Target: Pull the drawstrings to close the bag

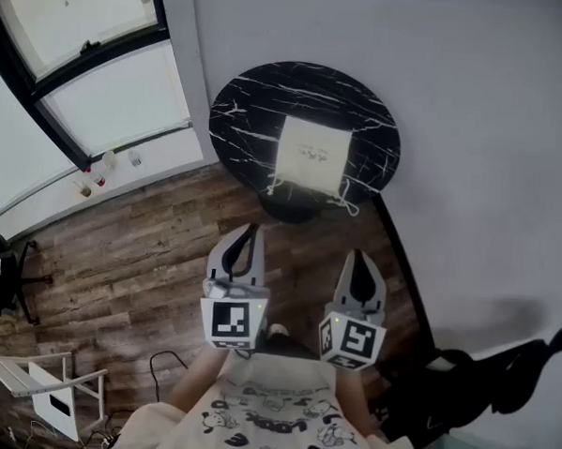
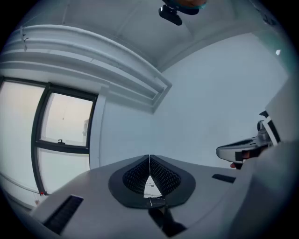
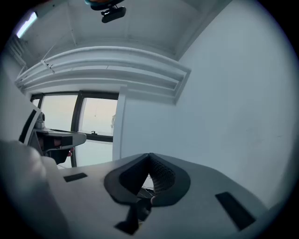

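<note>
Nearest to me, at the bottom of the head view, is the person's pale printed shirt (image 1: 271, 415). Just ahead of it I have the left gripper (image 1: 252, 230) and the right gripper (image 1: 357, 257) side by side above the wooden floor (image 1: 138, 258), each with its marker cube (image 1: 232, 321) toward the body. In the left gripper view the two jaws meet at their tips, leaving only a thin wedge of gap lower down, and nothing is caught there. In the right gripper view the jaws likewise stand closed together and empty. Both grippers hang short of the table and touch nothing. Beyond them stands a round black marble table (image 1: 245, 104), set against the grey wall (image 1: 475, 107). The cream bag (image 1: 310, 153) lies flat near the table's middle, well apart from both grippers. Its drawstrings (image 1: 346, 202) trail from its near corners toward the table's front edge. A window (image 1: 101, 78) fills the far left.
</note>
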`<state>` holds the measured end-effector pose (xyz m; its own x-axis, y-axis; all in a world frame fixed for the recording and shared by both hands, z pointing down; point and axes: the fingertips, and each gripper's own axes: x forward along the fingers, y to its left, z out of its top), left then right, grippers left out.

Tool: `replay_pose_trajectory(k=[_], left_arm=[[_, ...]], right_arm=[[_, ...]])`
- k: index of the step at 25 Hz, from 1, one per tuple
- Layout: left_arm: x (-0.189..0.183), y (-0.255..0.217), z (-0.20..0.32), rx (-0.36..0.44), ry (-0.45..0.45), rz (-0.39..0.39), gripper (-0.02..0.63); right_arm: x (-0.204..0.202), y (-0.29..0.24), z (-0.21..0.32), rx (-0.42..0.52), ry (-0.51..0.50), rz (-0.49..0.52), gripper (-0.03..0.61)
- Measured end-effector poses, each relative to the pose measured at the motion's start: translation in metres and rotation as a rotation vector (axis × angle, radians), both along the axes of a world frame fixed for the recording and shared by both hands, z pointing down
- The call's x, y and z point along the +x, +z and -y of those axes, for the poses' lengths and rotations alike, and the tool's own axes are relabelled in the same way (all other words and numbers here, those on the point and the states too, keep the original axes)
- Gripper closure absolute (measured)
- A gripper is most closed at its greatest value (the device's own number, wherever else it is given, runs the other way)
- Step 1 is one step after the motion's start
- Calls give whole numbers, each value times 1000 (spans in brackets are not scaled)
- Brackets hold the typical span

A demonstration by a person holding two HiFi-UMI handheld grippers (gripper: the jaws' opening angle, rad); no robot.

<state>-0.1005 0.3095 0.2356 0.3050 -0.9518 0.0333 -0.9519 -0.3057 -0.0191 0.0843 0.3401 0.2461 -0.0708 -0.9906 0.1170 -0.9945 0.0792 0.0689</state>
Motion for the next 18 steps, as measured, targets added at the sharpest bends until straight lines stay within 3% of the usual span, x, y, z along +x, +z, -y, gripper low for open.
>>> replay_pose_trajectory(k=[4, 9, 12, 18], left_arm=[[2, 3, -1, -28, 2, -6, 572], [6, -1, 0, -2, 1, -1, 572], [8, 4, -1, -36, -2, -8, 572], [13, 14, 6, -56, -22, 36, 572]], right_arm=[[-1, -2, 0, -1, -2, 1, 566], [2, 0, 1, 0, -13, -1, 566], [5, 1, 1, -4, -13, 13, 566], [16, 8, 7, -23, -30, 39, 565]])
